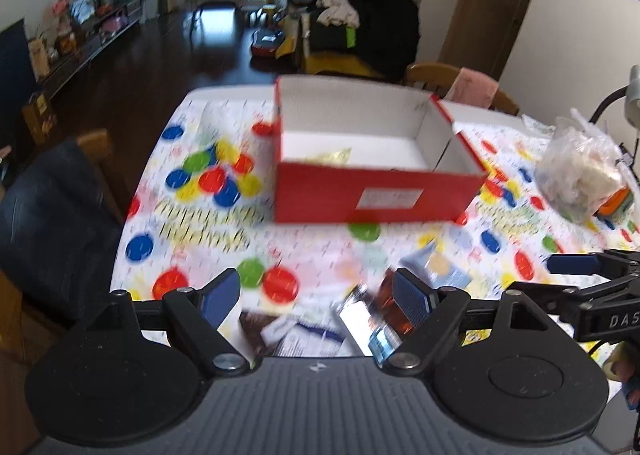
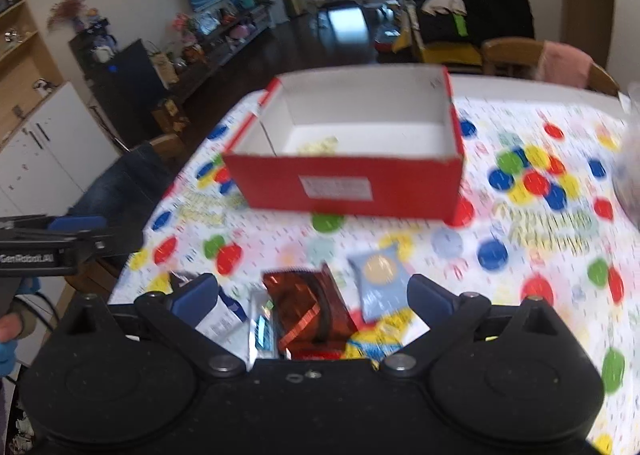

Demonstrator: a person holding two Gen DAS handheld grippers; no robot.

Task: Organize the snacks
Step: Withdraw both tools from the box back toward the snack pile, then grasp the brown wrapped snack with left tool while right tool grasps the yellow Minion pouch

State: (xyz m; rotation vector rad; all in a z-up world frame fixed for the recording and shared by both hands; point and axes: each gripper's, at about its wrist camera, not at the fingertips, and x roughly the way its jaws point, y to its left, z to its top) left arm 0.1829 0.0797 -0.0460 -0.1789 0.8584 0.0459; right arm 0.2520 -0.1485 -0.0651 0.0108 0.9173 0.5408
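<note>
I am holding my right gripper (image 2: 312, 293) with its fingers wide apart, empty, just above the red-brown packet (image 2: 308, 303), whose long side is running away from me. My left gripper (image 1: 318, 295), also spread, is hovering nearby. Beyond, the red box (image 2: 352, 183) is standing open, well apart, with one yellow snack (image 2: 320, 145) inside.

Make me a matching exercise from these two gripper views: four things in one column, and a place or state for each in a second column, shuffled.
Things
1. red box
2. yellowish packet
3. brown foil packet
4. clear plastic bag

Places or states
A. lying inside the box
B. on the tablecloth between the right gripper's open fingers
C. lid off, standing mid-table
D. at the table's right edge in the left wrist view

Pairs: 1-C, 2-A, 3-B, 4-D
</note>
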